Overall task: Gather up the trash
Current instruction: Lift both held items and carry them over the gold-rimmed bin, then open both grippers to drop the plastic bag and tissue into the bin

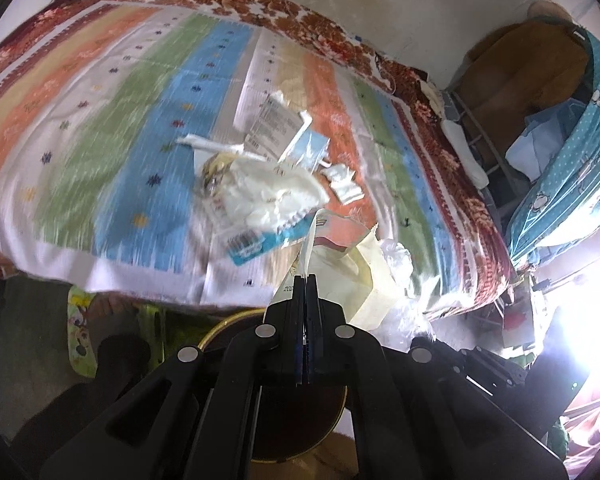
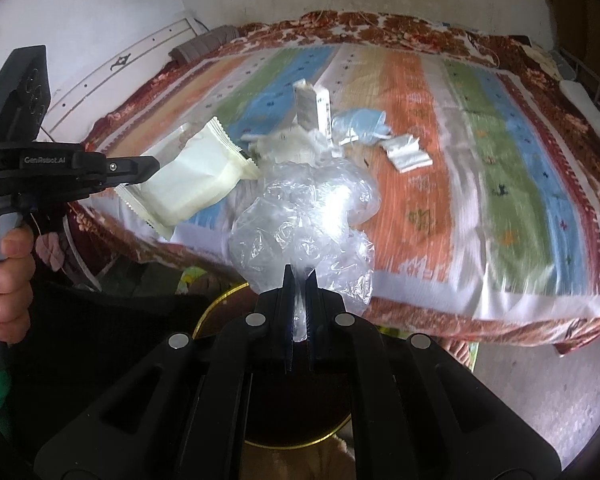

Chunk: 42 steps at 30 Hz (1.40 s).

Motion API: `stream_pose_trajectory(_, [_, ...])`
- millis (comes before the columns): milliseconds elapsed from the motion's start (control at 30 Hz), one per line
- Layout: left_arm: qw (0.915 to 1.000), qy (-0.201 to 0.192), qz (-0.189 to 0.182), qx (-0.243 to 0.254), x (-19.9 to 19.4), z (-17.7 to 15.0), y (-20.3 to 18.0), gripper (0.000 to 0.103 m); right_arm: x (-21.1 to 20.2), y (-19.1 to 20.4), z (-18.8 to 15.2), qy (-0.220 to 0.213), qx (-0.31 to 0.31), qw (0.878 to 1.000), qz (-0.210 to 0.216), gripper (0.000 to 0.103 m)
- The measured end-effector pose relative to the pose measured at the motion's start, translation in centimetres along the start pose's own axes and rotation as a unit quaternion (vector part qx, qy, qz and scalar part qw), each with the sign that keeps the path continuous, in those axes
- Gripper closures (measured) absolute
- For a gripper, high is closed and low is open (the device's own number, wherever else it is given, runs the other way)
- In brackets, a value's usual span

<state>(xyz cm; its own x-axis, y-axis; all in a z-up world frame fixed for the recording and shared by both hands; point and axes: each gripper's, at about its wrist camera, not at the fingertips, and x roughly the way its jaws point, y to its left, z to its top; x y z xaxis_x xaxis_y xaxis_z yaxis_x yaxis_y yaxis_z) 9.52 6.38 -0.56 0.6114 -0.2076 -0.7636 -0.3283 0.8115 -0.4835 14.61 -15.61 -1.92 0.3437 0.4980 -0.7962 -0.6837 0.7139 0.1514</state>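
My left gripper (image 1: 305, 278) is shut on a cream snack wrapper (image 1: 352, 268) and holds it above the near edge of the bed; it also shows in the right wrist view (image 2: 192, 176), with the left gripper (image 2: 156, 166) at the far left. My right gripper (image 2: 299, 274) is shut on a crumpled clear plastic bag (image 2: 304, 216), held over a dark round bin with a gold rim (image 2: 220, 304). The bin also shows under the left gripper (image 1: 220, 326). More trash lies mid-bed: white wrappers (image 1: 276, 192), a printed packet (image 1: 274, 126), a blue packet (image 2: 360, 124), small white sachets (image 2: 408, 154).
The bed has a striped blanket (image 1: 100, 120) with a red floral border (image 2: 420, 316). A grey rolled cloth (image 2: 204, 44) lies at the far side by the wall. A metal rack with a blue dotted cover (image 1: 572, 152) stands to the right of the bed.
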Motion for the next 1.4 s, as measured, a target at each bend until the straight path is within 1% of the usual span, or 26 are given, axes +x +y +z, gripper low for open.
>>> stream_pose_trajectory(200, [0.9993, 0.027, 0.017, -0.018, 1.1, -1.3, 0.8, 0.103, 1.1, 0.3, -1.5, 0.028, 0.008, 1.0, 0.002, 0.099])
stream_pose_trajectory(333, [0.9984, 0.041, 0.034, -0.019, 1.8, -2.1, 0.9, 0.103, 2.3, 0.5, -2.7, 0.055, 0.013, 0.998, 0.003, 0.099])
stream_pose_trajectory(400, [0.997, 0.057, 0.047, -0.021, 2.7, -2.5, 1.0, 0.103, 3.0, 0.5, -3.1, 0.071, 0.017, 0.997, 0.004, 0.099])
stream_pose_trajectory(533, [0.994, 0.085, 0.061, -0.032, 4.1, -3.0, 1.3, 0.103, 4.2, 0.7, -3.6, 0.096, 0.02, 0.995, 0.008, 0.099])
stream_pose_trajectory(633, [0.992, 0.096, 0.074, -0.033, 4.8, -3.3, 1.5, 0.103, 5.3, 0.4, -4.1, 0.12, 0.033, 0.992, 0.014, 0.099])
stream_pose_trajectory(700, [0.9912, 0.099, 0.081, -0.032, 5.1, -3.5, 1.6, 0.103, 5.7, 0.6, -4.3, 0.128, 0.024, 0.991, 0.006, 0.099])
stream_pose_trajectory(767, [0.9904, 0.104, 0.083, -0.036, 5.4, -3.6, 1.7, 0.103, 6.1, 0.9, -4.5, 0.136, 0.016, 0.991, 0.009, 0.099])
stream_pose_trajectory(867, [0.9893, 0.111, 0.086, -0.039, 5.7, -3.5, 1.9, 0.103, 6.8, 0.8, -4.9, 0.15, 0.024, 0.988, 0.012, 0.099])
stream_pose_trajectory(933, [0.989, 0.111, 0.088, -0.04, 5.7, -3.6, 1.9, 0.1, 7.3, 0.5, -5.0, 0.162, 0.036, 0.986, 0.02, 0.096])
stream_pose_trajectory(967, [0.9888, 0.113, 0.086, -0.045, 5.8, -3.6, 2.1, 0.089, 7.5, 0.4, -5.1, 0.169, 0.04, 0.984, 0.026, 0.094])
stream_pose_trajectory(1000, [0.9887, 0.116, 0.08, -0.051, 5.9, -3.6, 2.3, 0.073, 7.7, 0.3, -5.2, 0.173, 0.046, 0.983, 0.029, 0.091])
stream_pose_trajectory(1033, [0.9888, 0.116, 0.078, -0.053, 5.9, -3.6, 2.3, 0.068, 7.8, 0.2, -5.3, 0.173, 0.048, 0.983, 0.029, 0.084])
stream_pose_trajectory(1233, [0.9906, 0.098, 0.062, -0.071, 5.1, -2.8, 2.7, 0.058, 7.2, -0.2, -4.6, 0.152, 0.061, 0.986, 0.033, 0.069])
stream_pose_trajectory(1400, [0.9917, 0.076, 0.056, -0.087, 4.1, -1.5, 3.4, 0.052, 6.3, -0.6, -3.5, 0.123, 0.066, 0.99, 0.031, 0.064])
